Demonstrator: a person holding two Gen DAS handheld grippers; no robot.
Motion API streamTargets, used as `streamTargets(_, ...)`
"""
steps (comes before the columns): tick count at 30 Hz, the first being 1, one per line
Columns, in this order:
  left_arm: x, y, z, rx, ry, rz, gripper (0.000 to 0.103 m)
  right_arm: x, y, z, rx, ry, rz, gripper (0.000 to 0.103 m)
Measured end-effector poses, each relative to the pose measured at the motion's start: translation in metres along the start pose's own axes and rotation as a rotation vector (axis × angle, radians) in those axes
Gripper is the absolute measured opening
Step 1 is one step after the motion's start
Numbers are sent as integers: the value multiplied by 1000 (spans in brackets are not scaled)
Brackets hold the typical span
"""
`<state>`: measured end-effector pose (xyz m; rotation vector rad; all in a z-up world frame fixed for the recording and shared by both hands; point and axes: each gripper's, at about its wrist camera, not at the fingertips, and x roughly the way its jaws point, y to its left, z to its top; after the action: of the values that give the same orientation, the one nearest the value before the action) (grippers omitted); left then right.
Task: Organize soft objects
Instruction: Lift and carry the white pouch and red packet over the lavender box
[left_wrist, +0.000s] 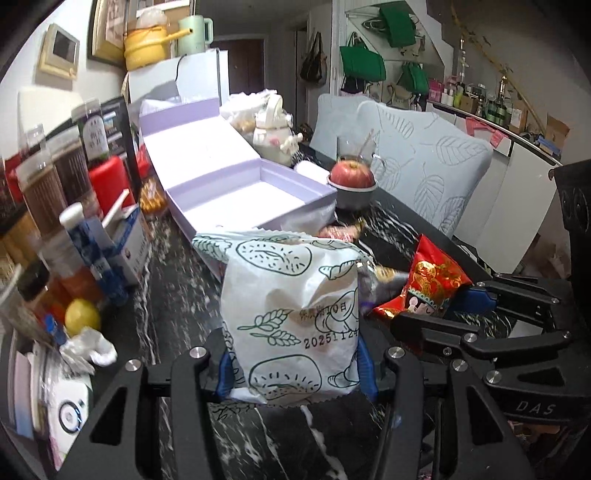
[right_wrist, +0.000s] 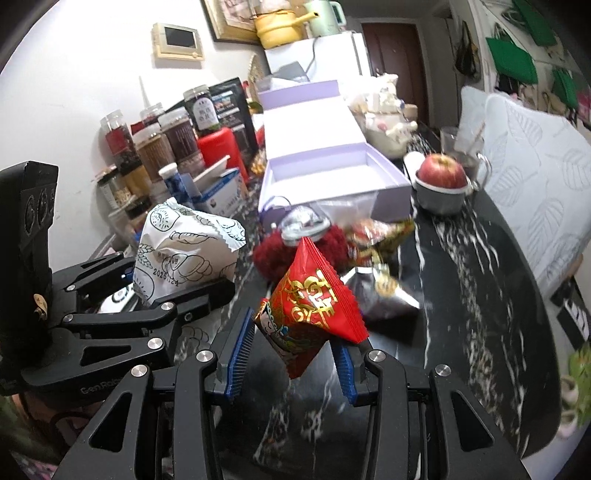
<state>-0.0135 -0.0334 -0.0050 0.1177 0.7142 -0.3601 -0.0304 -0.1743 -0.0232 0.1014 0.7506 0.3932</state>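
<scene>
My left gripper (left_wrist: 295, 365) is shut on a white bread packet (left_wrist: 291, 314) printed with green bread and wheat drawings, held above the dark marble table (left_wrist: 177, 295). The packet also shows in the right wrist view (right_wrist: 184, 254). My right gripper (right_wrist: 291, 354) is shut on a red snack packet with gold lettering (right_wrist: 314, 299), also seen in the left wrist view (left_wrist: 432, 284). An open lilac box (left_wrist: 255, 192) lies ahead, its tray empty; it shows in the right wrist view too (right_wrist: 325, 173). A dark red fuzzy item (right_wrist: 273, 251), a silver packet (right_wrist: 376, 291) and more snack wrappers (right_wrist: 373, 232) lie in front of the box.
Jars and bottles (left_wrist: 55, 184) line the left wall, with a lemon (left_wrist: 82, 315) and a blue-white carton (left_wrist: 125, 236). An apple in a grey bowl (left_wrist: 352, 177), a glass mug (right_wrist: 461, 147) and a ceramic teapot (left_wrist: 273, 129) stand behind the box. A leaf-patterned chair (left_wrist: 424, 166) is on the right.
</scene>
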Motion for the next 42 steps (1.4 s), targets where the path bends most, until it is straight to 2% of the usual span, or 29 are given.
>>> streamTargets(10,5,13,36,27,-44,16,51,2,-1,42,-33,-42,13,40)
streamTargets(21,30,33,77,29,-58,26,51,20,-11,93,-64,-72,8,40)
streamTargets(29,61,53,112,24,-50,36,51,44,-22,129,-75,-74,3,40)
streamTargets(42,134,87,173,18,-9,92,51,110,-56,197,-72,-30,-18,40)
